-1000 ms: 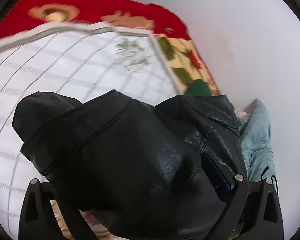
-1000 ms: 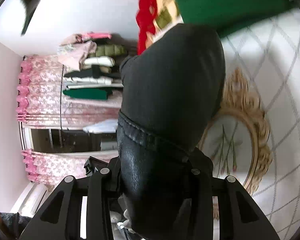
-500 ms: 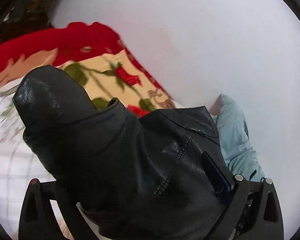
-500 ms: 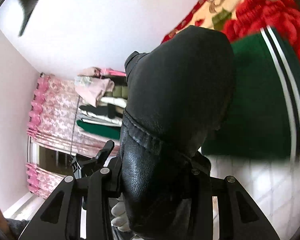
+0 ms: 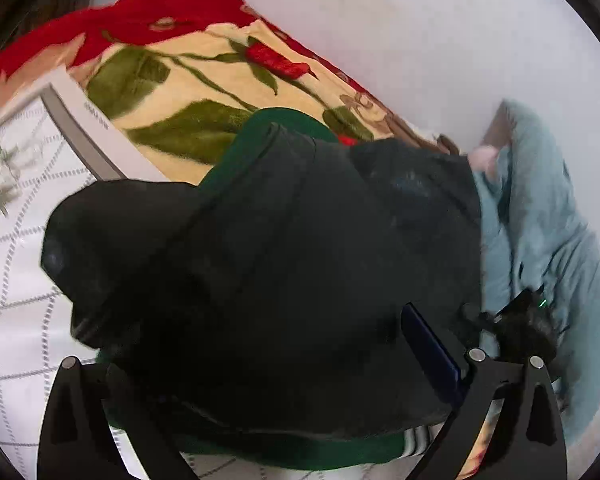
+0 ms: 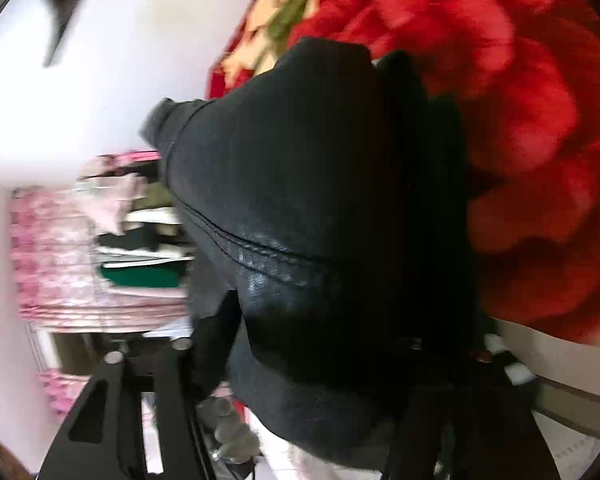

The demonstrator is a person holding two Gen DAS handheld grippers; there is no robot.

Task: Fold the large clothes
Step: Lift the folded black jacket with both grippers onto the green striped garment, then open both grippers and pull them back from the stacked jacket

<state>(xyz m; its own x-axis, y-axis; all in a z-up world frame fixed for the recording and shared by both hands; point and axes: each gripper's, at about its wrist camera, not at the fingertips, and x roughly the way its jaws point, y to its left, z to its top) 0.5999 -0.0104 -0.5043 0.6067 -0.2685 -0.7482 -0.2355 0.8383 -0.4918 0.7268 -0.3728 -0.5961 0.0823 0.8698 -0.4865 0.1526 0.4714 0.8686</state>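
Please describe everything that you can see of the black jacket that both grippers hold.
The black jacket looks like leather: smooth, slightly shiny, with stitched seams visible in the right wrist view. It is bunched and folded over, not flat. The left gripper and the right gripper each have it between their fingers. It hangs above a green garment that shows beneath its edge; contact between them cannot be judged.

left tool point(image 5: 268, 420): matte black, two chunky fingers point(image 5: 76, 420) with triangular cutouts
screws: a round silver one near each finger's tip
pad: a dark blue strip point(image 5: 430, 350) on the inner face of its right finger
right tool point(image 6: 296, 412): same black build, slotted cutout in its left finger, pretty blurry though
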